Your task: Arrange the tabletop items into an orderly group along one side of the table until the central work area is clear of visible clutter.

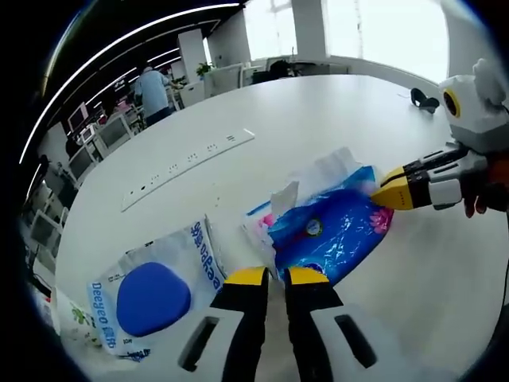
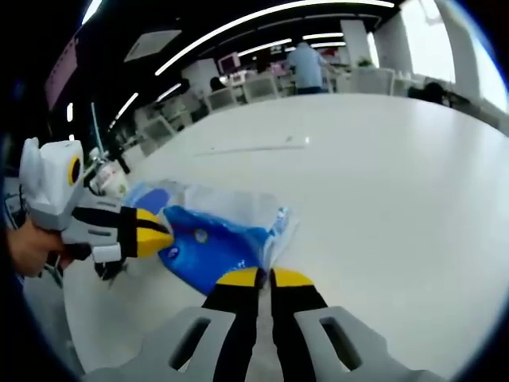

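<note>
Right, both grippers sit on the same blue plastic pack (image 1: 330,235), one per end, on the white table (image 1: 318,119).

Left gripper (image 1: 276,276): yellow tips pressed together at the pack's near edge. I can't tell whether film is caught between them or they just touch it. In the right gripper view it (image 2: 163,232) comes in from the left with its tips closed against the pack's (image 2: 208,243) end.

Right gripper (image 2: 263,277): jaws together at the clear crinkled film on the other end. In the left gripper view its (image 1: 380,193) tips meet at the pack's far corner. Same doubt about whether it's an actual pinch.

Where the stuff is:
- blue pack lies roughly mid-table, so it counts as clutter
- white Deeyeo pouch (image 1: 151,286) with the blue oval lies just beside it, toward the table edge on the left gripper's side
- a small dark object (image 1: 424,99) lies far off by the opposite edge
- power socket strip (image 1: 187,165) is recessed in the table, so leave it

Doing the step well, my read:
- the film is slack, so confirm a real pinch at both ends before pulling
- move both hands together, or the pack twists or the film tears
- keep it low, slide toward the Deeyeo pouch, and park it alongside, edges lined up, not on top

Risk: the loose tissue-like white film at the pack's top may snag or slip free.
</note>
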